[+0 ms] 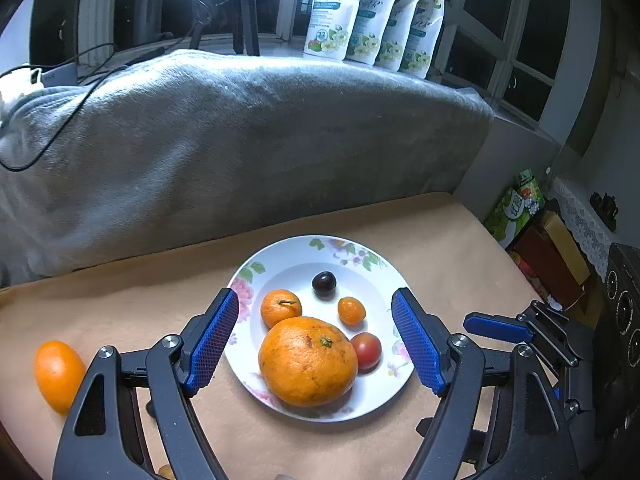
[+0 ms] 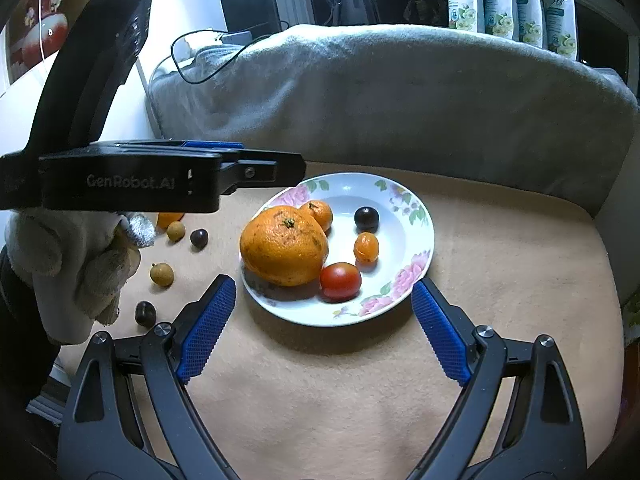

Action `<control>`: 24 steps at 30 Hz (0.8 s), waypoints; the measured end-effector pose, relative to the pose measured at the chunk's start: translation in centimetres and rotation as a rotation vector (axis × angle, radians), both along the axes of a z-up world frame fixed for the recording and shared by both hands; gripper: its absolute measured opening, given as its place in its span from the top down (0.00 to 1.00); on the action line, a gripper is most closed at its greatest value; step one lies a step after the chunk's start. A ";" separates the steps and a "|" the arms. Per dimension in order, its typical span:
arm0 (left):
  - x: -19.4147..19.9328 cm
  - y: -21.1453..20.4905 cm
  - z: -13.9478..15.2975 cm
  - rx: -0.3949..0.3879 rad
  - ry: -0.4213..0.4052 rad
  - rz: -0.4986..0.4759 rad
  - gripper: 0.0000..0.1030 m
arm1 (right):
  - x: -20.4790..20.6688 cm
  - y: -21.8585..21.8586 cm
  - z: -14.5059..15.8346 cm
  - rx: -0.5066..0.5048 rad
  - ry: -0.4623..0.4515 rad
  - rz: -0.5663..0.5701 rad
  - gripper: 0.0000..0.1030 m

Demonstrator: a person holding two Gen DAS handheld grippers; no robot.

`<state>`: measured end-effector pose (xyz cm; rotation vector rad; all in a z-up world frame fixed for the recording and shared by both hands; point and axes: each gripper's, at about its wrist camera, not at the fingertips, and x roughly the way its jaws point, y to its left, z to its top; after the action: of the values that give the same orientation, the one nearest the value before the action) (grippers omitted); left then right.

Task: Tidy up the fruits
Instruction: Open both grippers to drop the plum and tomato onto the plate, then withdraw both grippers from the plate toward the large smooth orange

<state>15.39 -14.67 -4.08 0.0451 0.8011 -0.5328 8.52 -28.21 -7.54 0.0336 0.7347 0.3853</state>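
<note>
A white floral plate (image 1: pixel 360 404) (image 2: pixel 416 208) holds a large orange (image 1: pixel 308 362) (image 2: pixel 284 250), a small mandarin (image 1: pixel 280 307) (image 2: pixel 320 214), a kumquat (image 1: pixel 351 311) (image 2: pixel 366 247), a red tomato (image 1: pixel 366 350) (image 2: pixel 340 281) and a dark grape (image 1: pixel 324 283) (image 2: pixel 367 218). My left gripper (image 1: pixel 316 300) is open and empty above the plate. My right gripper (image 2: pixel 324 288) is open and empty at the plate's near rim. An orange fruit (image 1: pixel 58 374) lies left of the plate. Two longans (image 2: pixel 161 274) (image 2: pixel 175 231) and two dark grapes (image 2: pixel 199 238) (image 2: pixel 145 314) lie loose on the table.
The tan table (image 2: pixel 340 380) backs onto a grey blanket-covered sofa (image 1: pixel 240 140). White pouches (image 1: pixel 376 16) stand behind it. Boxes (image 1: pixel 552 248) sit off the right edge. The left gripper's body (image 2: pixel 120 184) and a gloved hand (image 2: pixel 72 264) fill the left of the right wrist view.
</note>
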 end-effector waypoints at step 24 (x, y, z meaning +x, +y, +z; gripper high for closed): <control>-2.2 7.2 2.1 -0.035 -0.069 0.108 0.23 | 0.8 4.5 2.0 -0.045 -0.016 0.021 0.00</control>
<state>13.20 -7.42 -2.02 -0.0119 0.7221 -0.4411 9.36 -23.68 -5.54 -0.0190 0.7285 0.3885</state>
